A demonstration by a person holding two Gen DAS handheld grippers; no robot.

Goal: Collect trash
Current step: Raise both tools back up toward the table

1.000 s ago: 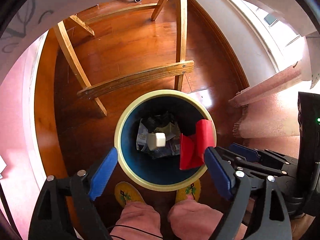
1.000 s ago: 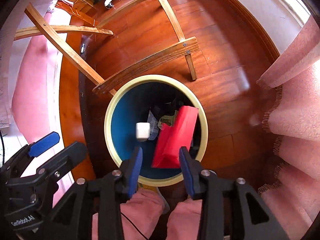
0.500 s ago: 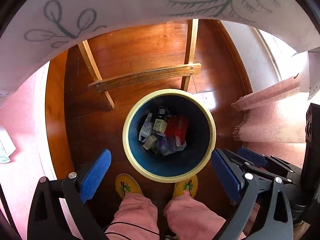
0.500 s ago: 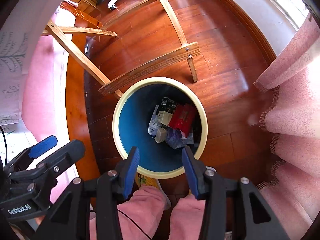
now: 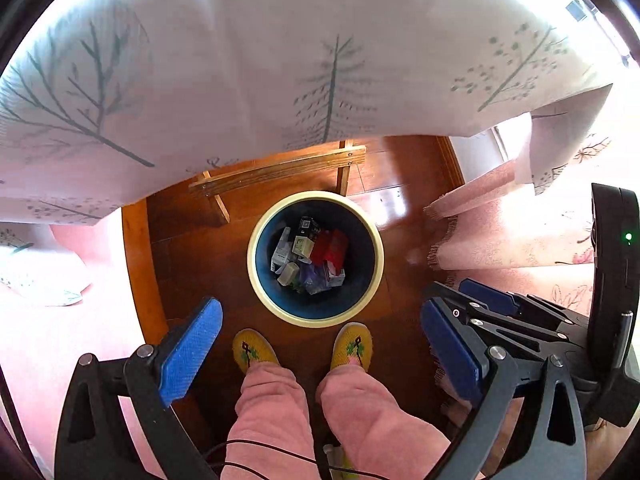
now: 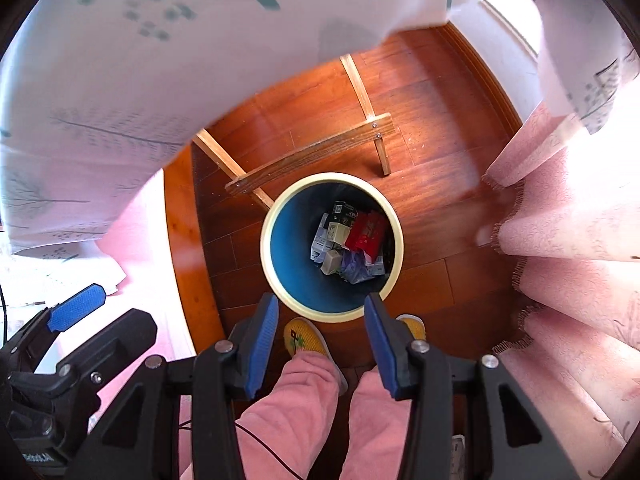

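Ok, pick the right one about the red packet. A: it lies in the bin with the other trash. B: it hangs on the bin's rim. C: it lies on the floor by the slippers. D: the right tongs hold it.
A: the red packet lies at the bottom of the bin among the other boxes and wrappers, and both tongs are empty.

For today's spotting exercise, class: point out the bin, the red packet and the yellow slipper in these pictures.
bin (image 5: 256, 280): left wrist view, on its cream rim's left side.
red packet (image 6: 366, 232): right wrist view, on its face.
yellow slipper (image 5: 250, 350): left wrist view, on its embroidered toe.
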